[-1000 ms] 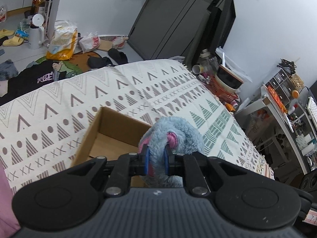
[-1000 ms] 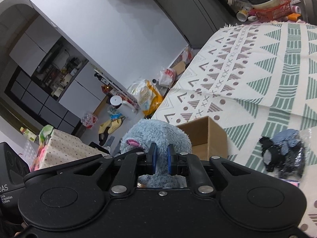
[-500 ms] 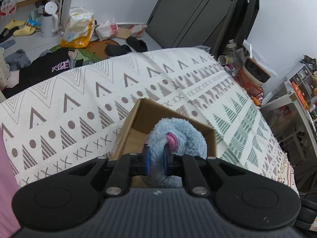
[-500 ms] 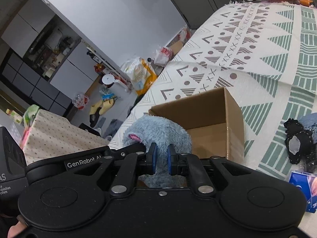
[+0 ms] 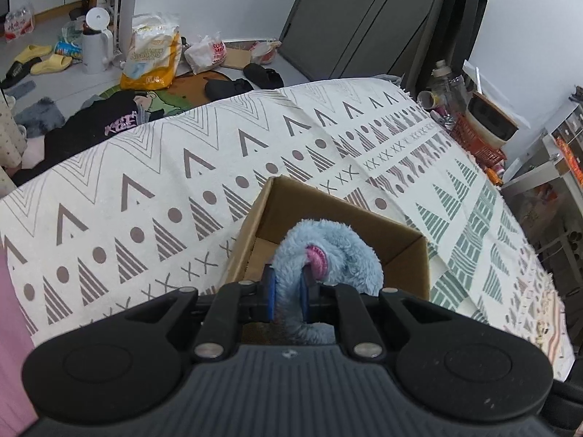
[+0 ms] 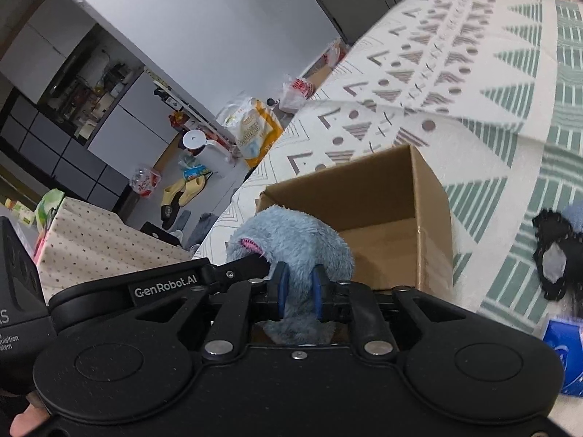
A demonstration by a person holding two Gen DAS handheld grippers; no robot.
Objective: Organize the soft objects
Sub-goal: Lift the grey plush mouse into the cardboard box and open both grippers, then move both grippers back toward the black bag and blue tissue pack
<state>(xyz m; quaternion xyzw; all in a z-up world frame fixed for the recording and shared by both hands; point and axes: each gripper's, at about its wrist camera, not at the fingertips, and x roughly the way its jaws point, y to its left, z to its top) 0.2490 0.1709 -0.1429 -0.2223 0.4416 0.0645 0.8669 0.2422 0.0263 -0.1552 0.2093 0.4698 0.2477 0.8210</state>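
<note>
Grippers, left [image 5: 288, 293] and right [image 6: 298, 296], are both clamping the plush [image 5: 328, 251], now hanging over the box [image 5: 364, 215] mouth just ahead; a second ago the box was sitting farther off. Lowering and releasing is likely coming next. Dark toy [image 6: 554, 255] is lying off right.

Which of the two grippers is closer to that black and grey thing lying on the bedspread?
The right. The black item lies just off the right gripper's right side, past the box. The left gripper holds the same plush at the box; its view doesn't show the item.
</note>
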